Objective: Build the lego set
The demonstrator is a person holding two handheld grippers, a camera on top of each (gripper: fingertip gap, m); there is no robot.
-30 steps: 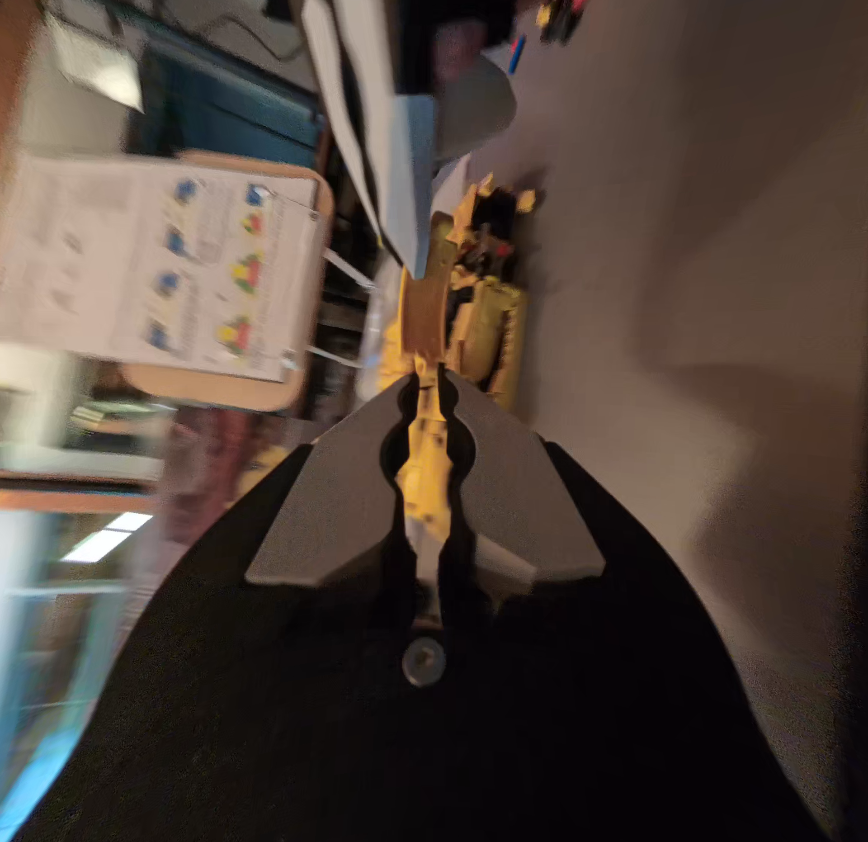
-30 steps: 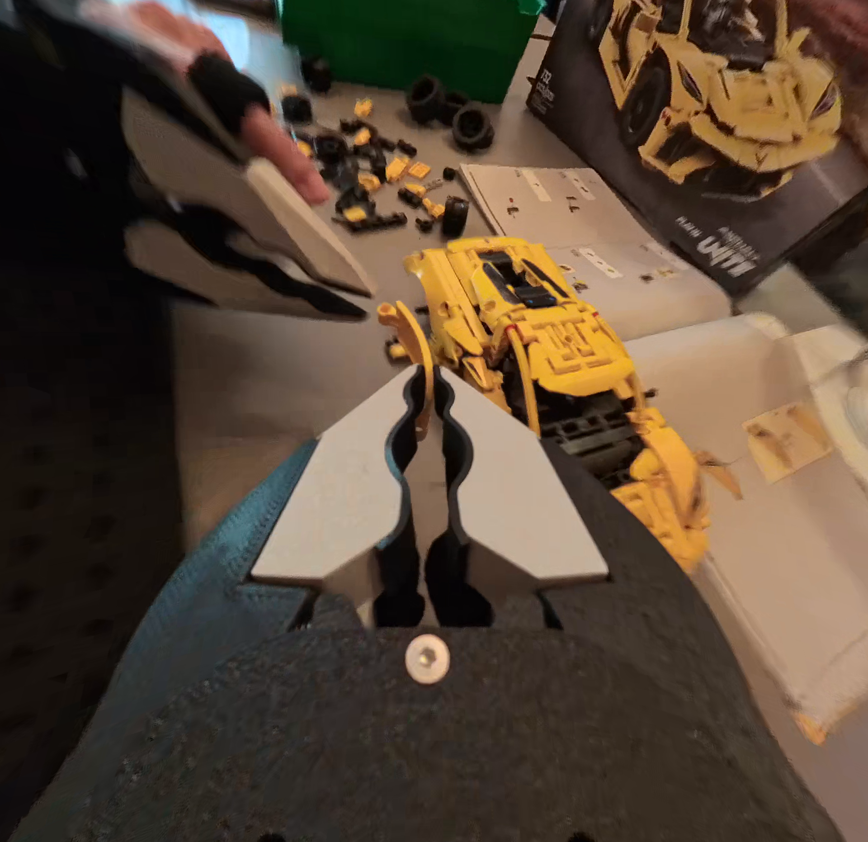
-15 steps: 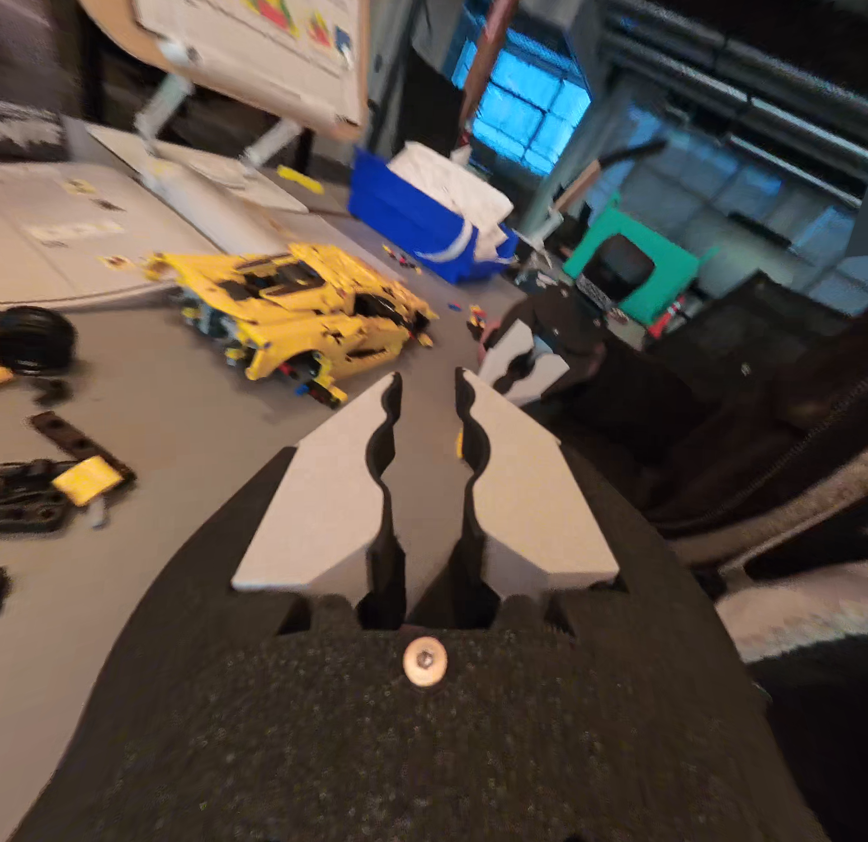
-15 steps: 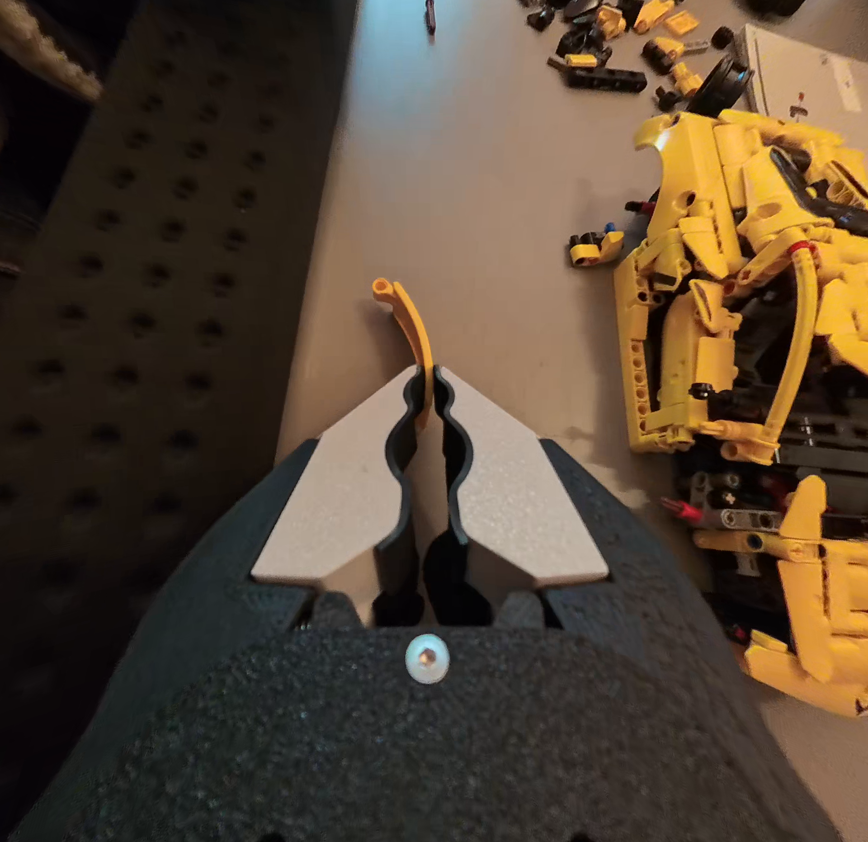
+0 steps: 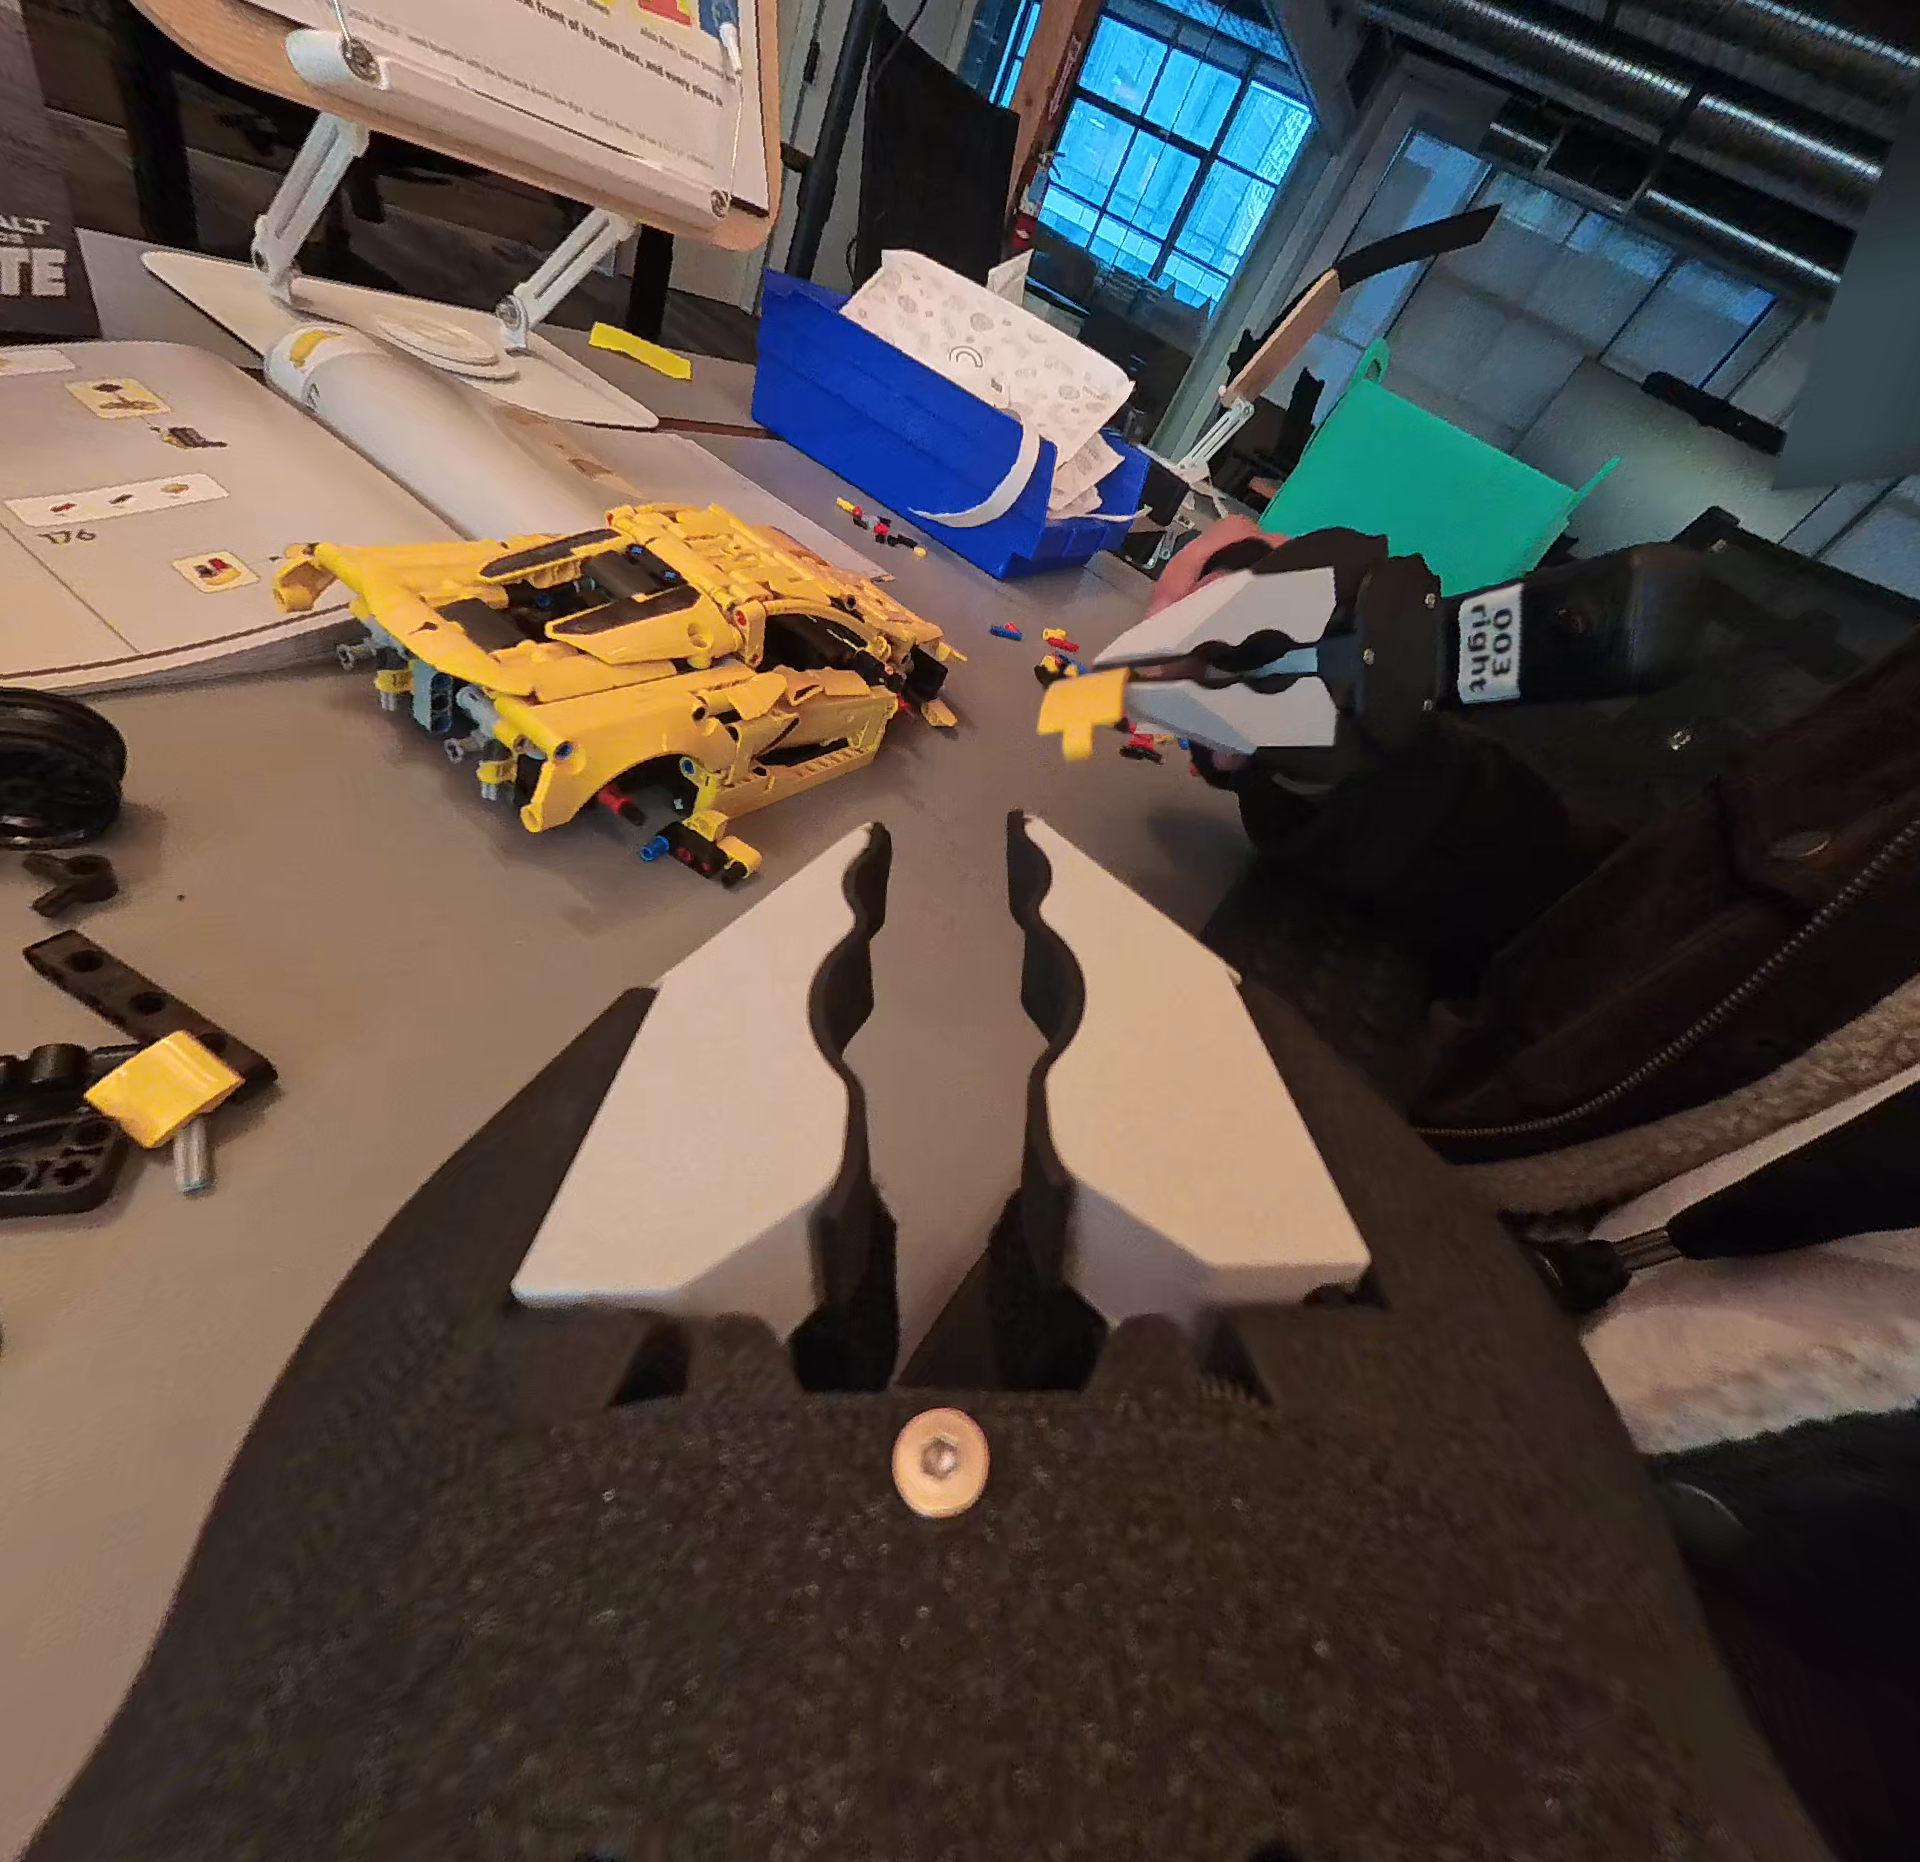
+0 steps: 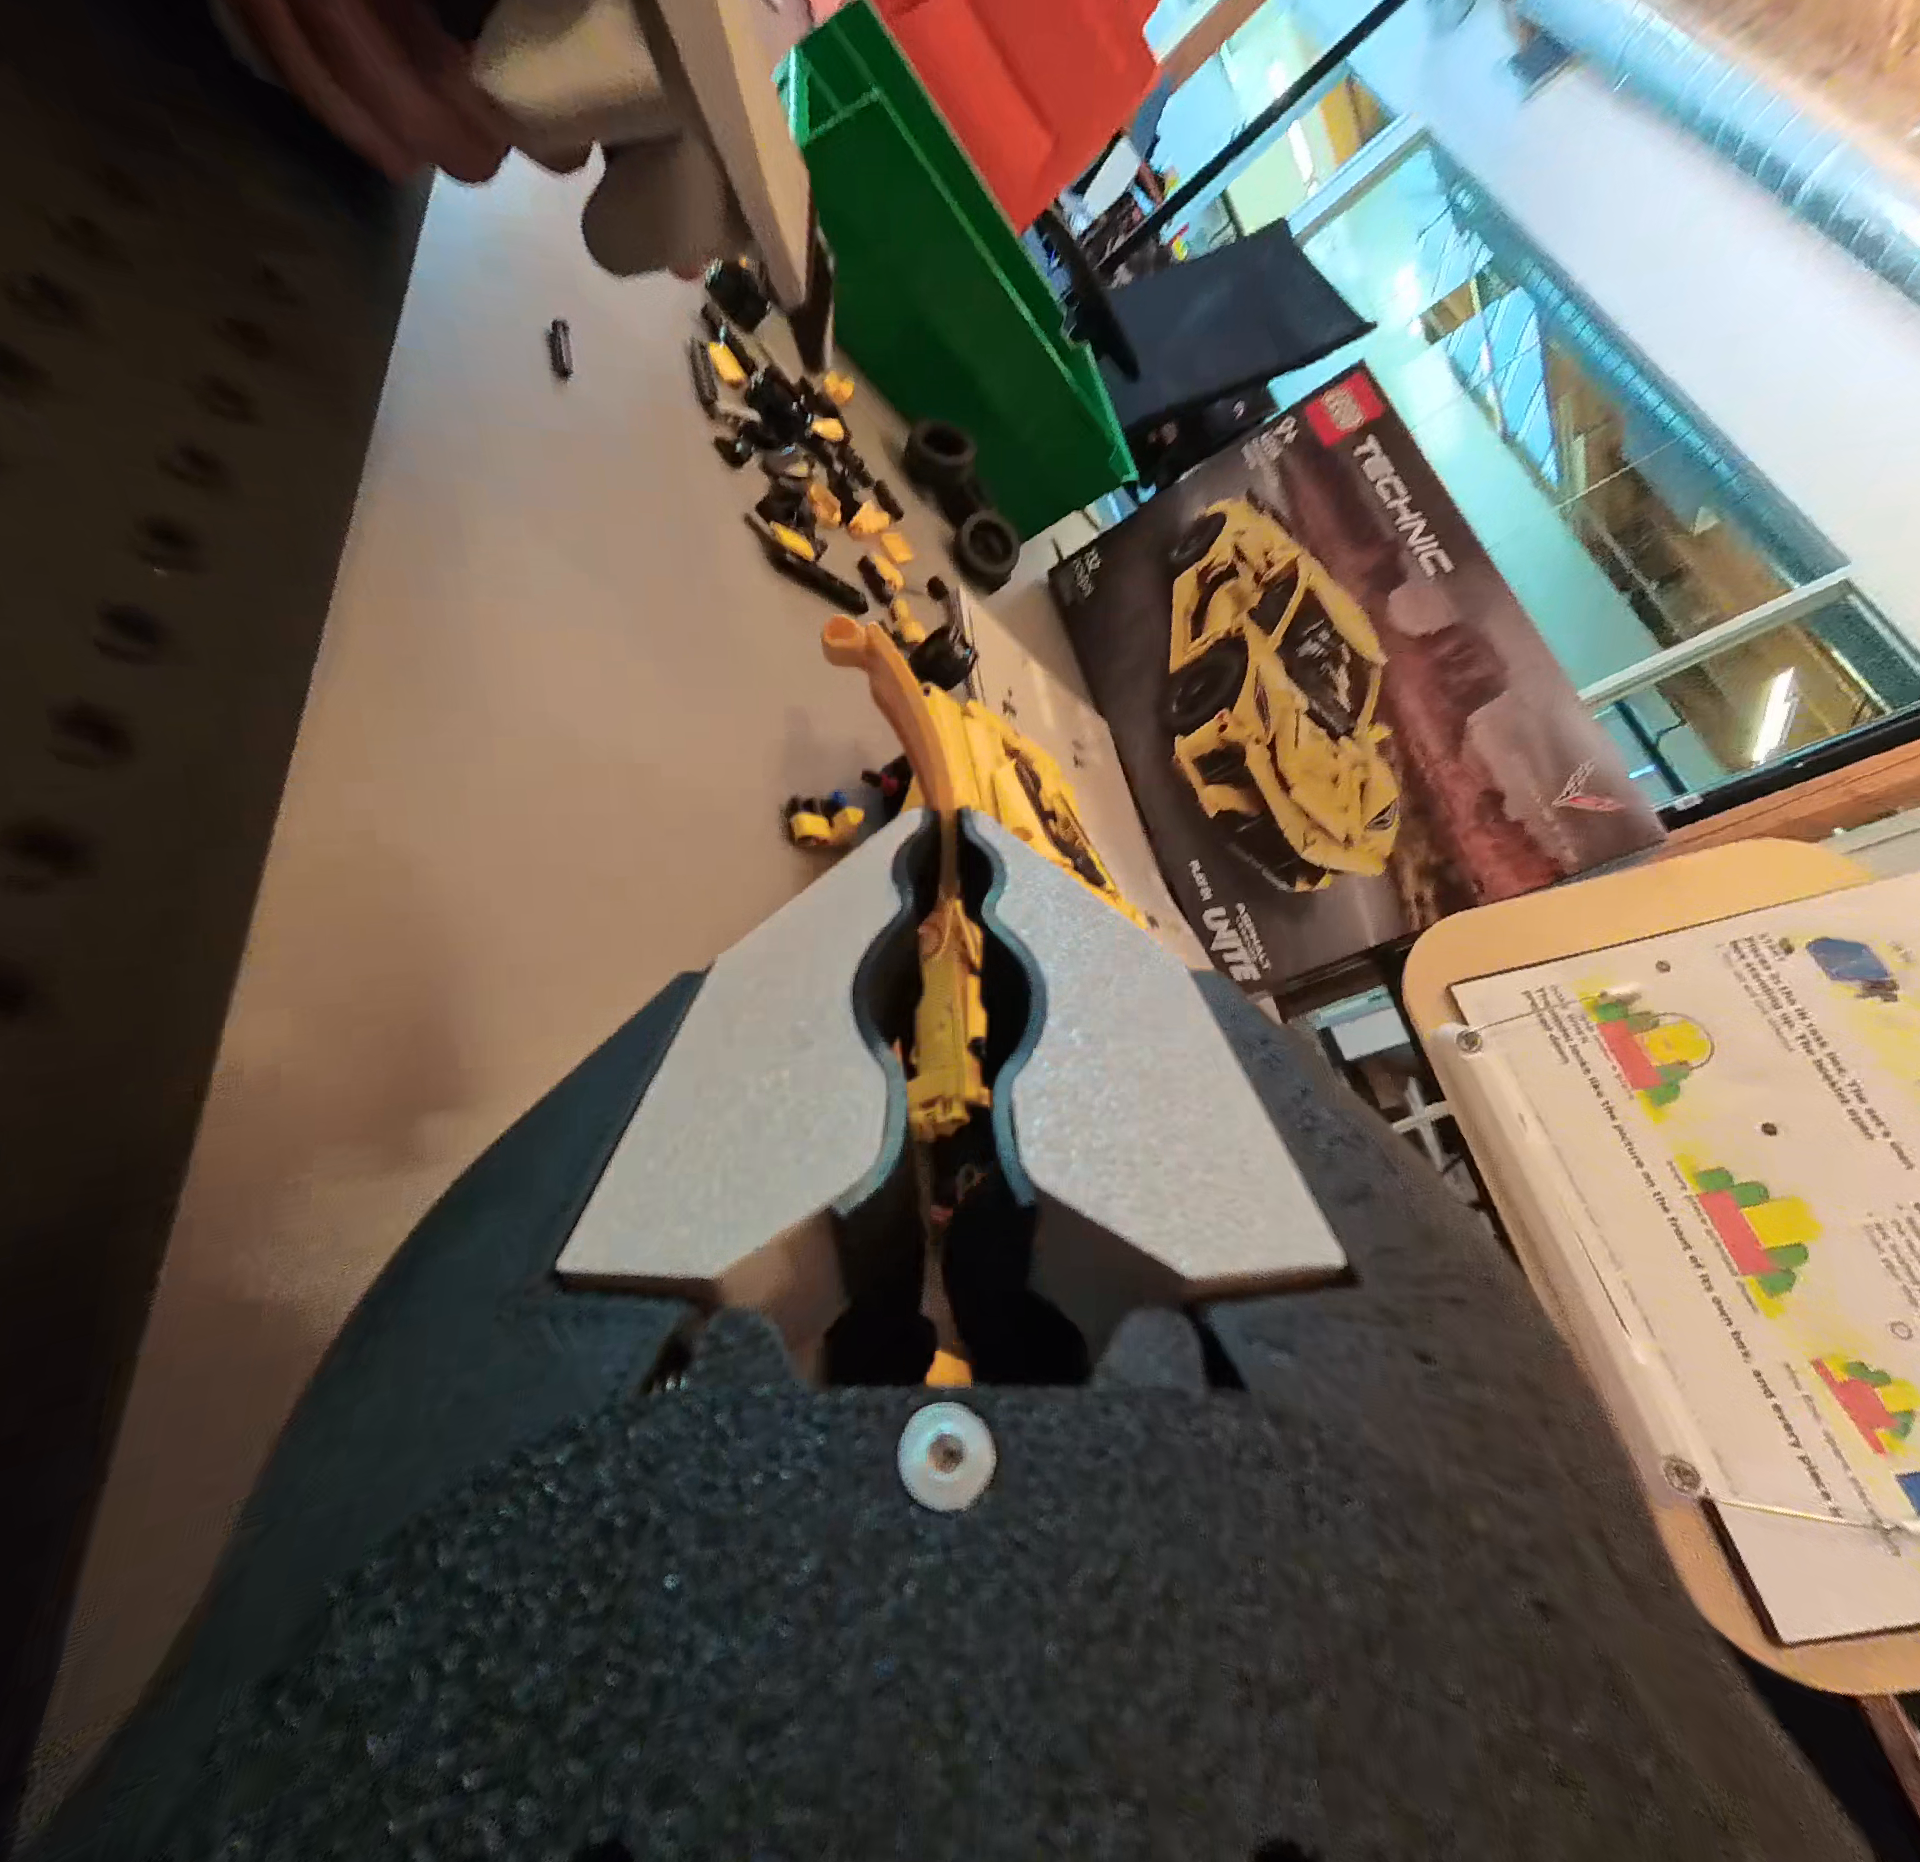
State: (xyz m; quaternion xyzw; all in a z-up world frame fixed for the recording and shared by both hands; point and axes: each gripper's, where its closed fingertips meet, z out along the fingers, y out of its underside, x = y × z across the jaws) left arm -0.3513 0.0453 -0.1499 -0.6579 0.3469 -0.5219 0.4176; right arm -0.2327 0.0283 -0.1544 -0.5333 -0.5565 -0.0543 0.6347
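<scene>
The right gripper point(image 6: 943, 825) is clamped on a curved yellow piece point(image 6: 902, 711), now lifted clear of the bench point(image 5: 343, 939) and turned on its side; half a second ago it pointed down at the bench top. The left gripper point(image 5: 943, 836) hangs released and empty, its jaws slightly wider than before, aimed past the half-built yellow car point(image 5: 634, 659), which rests unmoved beside the open instruction booklet point(image 5: 135, 503). Loose black and yellow parts point(image 6: 800, 462) lie scattered farther along, near a green bin point(image 6: 935, 285) and the set's box point(image 6: 1340, 690). The piece looks ready to be carried to the car for fitting.
</scene>
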